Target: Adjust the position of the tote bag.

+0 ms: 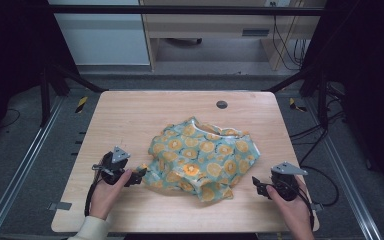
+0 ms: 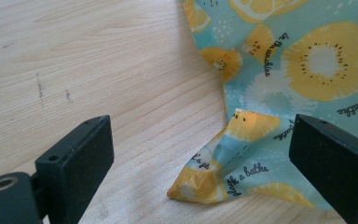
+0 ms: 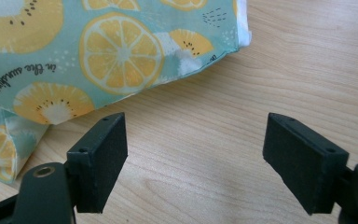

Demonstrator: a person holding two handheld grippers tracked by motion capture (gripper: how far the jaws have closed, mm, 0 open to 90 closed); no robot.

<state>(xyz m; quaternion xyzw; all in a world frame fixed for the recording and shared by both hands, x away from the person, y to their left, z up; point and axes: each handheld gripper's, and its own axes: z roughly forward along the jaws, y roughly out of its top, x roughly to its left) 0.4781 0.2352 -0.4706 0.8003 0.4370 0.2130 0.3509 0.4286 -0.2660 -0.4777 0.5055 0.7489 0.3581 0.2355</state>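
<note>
Crumpled garment (image 1: 202, 157), teal with yellow citrus-slice print, lies mid-bench (image 1: 130, 115), slightly right of centre in the high view. It spreads wider left-to-right than front-to-back, so its long axis runs roughly across the frame. Neckline sits at the upper edge, a folded flap hangs toward the lower centre.

Left hand-held gripper (image 1: 139, 175) sits at lower left of the high view, pointing right at the garment's left edge. Jaws apart, nothing pinched. In the left gripper view a raised corner of the cloth (image 2: 226, 163) pokes up between the two black jaws, nearer the right-hand one; pads don't press on it, as far as I can tell. That corner lies just ahead of the jaws and right of centre in that view.

Right hand-held gripper (image 1: 261, 188) is at lower right of the high view, pointing left, jaws wide apart, empty. In the right gripper view the garment's hem (image 3: 121, 60) fills the upper left, bare wood between the jaws. So cloth lies ahead and to the upper left there, apart from the pads.

Judgement: the left one is nearer, corner already inside its opening; it looks ready to close. The right one needs to go forward toward the hem first.
</note>
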